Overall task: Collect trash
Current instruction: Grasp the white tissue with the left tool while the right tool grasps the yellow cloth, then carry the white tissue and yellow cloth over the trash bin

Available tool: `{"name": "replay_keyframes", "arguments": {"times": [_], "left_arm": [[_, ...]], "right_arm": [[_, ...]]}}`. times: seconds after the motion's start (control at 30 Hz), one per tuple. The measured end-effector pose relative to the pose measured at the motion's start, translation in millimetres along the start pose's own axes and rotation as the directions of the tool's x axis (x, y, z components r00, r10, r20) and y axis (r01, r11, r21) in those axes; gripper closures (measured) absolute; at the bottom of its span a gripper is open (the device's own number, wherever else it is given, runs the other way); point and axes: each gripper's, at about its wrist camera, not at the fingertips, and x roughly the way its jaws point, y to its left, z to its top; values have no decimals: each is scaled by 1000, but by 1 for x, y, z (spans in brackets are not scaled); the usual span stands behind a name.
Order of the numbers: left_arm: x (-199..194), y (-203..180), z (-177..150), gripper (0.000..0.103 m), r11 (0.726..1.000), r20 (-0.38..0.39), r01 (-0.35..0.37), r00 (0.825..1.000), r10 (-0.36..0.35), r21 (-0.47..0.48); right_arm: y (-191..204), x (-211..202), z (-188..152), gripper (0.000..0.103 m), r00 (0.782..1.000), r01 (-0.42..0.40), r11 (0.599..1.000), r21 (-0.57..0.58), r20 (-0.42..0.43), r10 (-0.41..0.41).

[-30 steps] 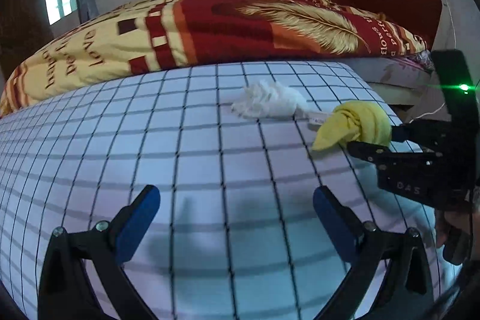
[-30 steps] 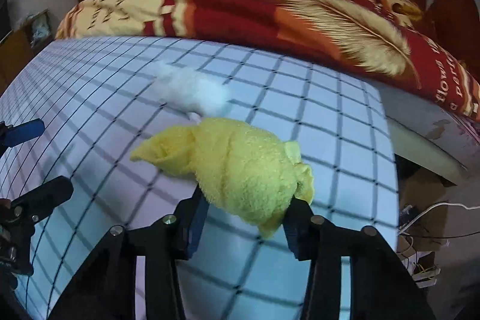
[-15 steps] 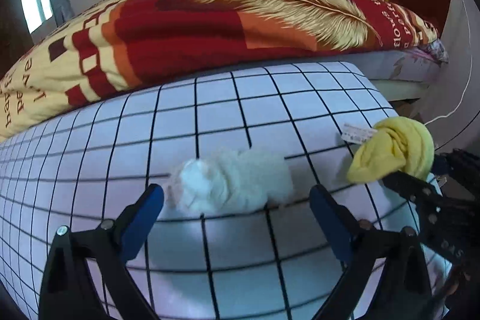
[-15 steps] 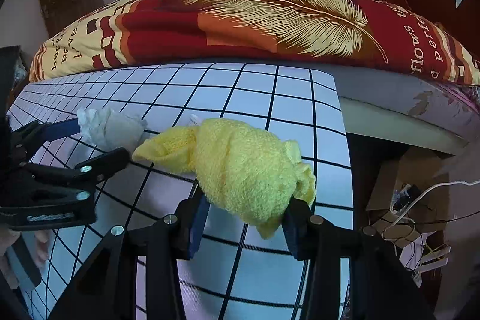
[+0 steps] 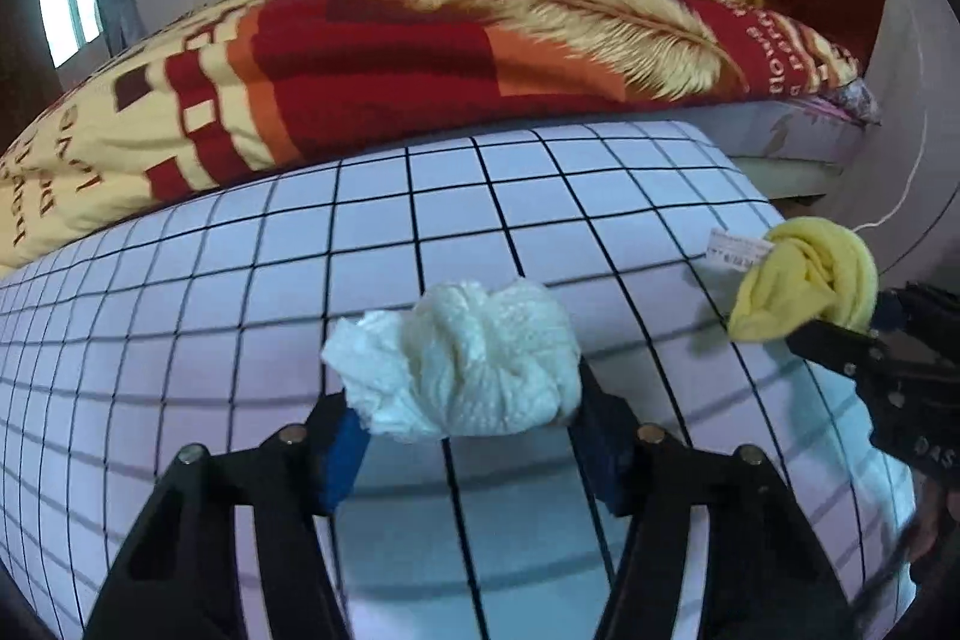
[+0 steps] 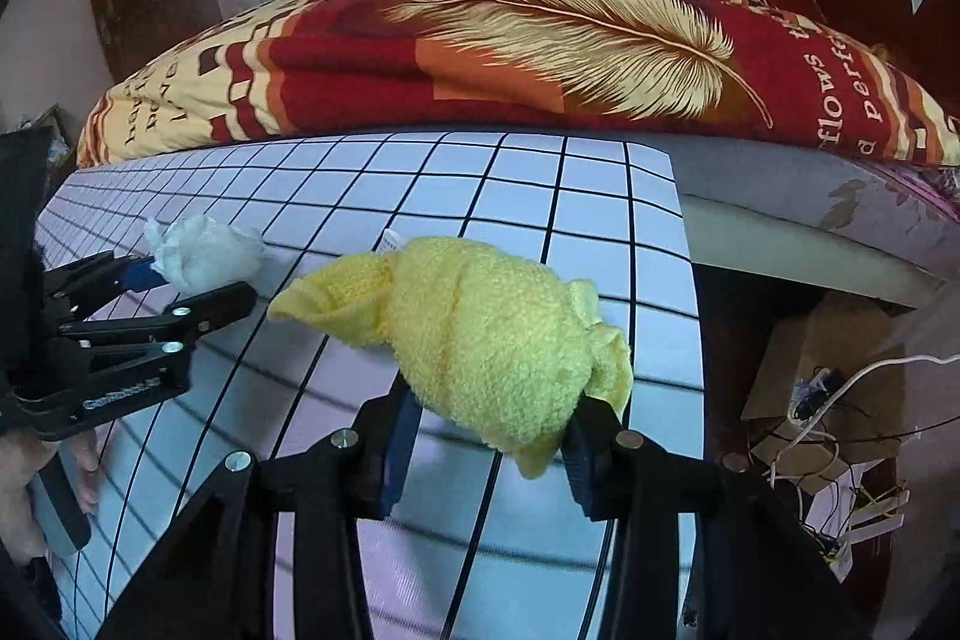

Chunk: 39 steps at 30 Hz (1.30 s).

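A crumpled white paper wad (image 5: 468,364) lies on the white grid-patterned table (image 5: 240,292). My left gripper (image 5: 465,406) is closing on it, and both blue pads touch its sides. From the right wrist view the same wad (image 6: 204,250) sits between the left gripper's (image 6: 186,280) fingers. My right gripper (image 6: 492,406) is shut on a balled yellow cloth (image 6: 486,328), lifted above the table near its right edge. That cloth (image 5: 810,274), with a small white tag, shows at the right of the left wrist view, in the right gripper (image 5: 840,328).
A bed with a red and yellow feather-print blanket (image 5: 420,52) runs along the table's far side. Past the table's right edge (image 6: 690,280) the floor holds a cardboard box and tangled cables (image 6: 828,400). A hand (image 6: 36,472) holds the left gripper's handle.
My left gripper moved up to the white wad, got it between its jaws and narrowed onto it. The right gripper drifted right with the yellow cloth, toward the table's edge.
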Motion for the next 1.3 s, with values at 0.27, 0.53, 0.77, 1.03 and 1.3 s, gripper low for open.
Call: {"name": "replay_keyframes", "arguments": {"times": [0.27,0.53,0.77,1.03,1.3], "left_arm": [[-60,-16,-36,41,1000,63,11,998,-13,22],[-118,-39,-73,41,999,119,13,993,-18,41],[-158,-51,-99,41,999,144,18,989,-23,35],[-196,-68,-133,41,998,155,47,987,-51,28],[-221,-86,-153,41,996,171,66,983,-74,54]], "right_arm": [[10,-45,-34,58,999,-20,1000,11,30,20],[24,-115,-90,58,997,-27,1000,9,68,27],[27,-179,-137,58,994,-22,999,32,109,18],[29,-234,-180,58,988,-17,998,55,151,9],[25,-263,-222,58,987,-19,995,95,162,4]]}}
